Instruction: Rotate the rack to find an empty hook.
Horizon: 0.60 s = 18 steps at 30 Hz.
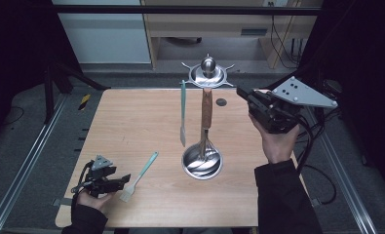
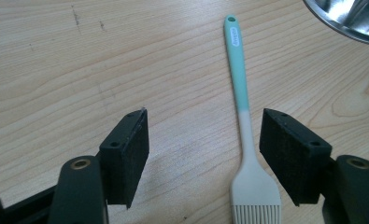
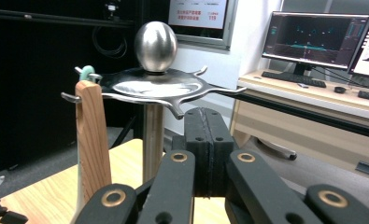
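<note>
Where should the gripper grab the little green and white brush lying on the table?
Probably the thin neck of the mint-green and white silicone pastry brush, just above the bristles. It lies flat on the wooden table, so coming straight down from above looks best. The left gripper is open with the neck near its right-hand pad; shifting it that way would centre the neck before closing across it.
</note>
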{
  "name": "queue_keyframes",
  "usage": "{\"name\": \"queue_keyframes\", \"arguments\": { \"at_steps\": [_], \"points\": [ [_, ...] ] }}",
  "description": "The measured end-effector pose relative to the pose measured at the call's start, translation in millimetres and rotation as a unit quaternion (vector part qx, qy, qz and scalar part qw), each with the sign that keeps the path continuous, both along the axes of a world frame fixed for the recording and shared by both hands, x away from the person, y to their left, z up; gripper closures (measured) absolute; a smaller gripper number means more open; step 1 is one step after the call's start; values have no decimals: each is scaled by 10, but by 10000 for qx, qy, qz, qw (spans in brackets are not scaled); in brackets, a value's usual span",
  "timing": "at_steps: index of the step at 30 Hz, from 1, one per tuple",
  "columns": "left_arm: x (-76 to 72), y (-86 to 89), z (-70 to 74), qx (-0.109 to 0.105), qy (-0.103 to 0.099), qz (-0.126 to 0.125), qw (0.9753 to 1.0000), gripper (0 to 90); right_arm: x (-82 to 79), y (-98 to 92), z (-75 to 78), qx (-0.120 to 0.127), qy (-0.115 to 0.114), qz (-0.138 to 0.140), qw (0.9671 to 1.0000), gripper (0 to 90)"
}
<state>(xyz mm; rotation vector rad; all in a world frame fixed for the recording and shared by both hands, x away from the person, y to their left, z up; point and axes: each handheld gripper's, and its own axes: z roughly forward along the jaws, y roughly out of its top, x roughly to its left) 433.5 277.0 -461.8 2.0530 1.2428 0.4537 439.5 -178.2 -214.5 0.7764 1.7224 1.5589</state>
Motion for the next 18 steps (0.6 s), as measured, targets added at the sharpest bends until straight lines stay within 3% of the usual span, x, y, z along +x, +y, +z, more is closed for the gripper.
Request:
{"name": "queue_keyframes", "arguments": {
  "at_steps": [18],
  "points": [
    [-1, 0, -1, 13, -8, 10, 10000, 324, -117, 204, -19, -124, -96, 423, 9990, 900]
  ]
}}
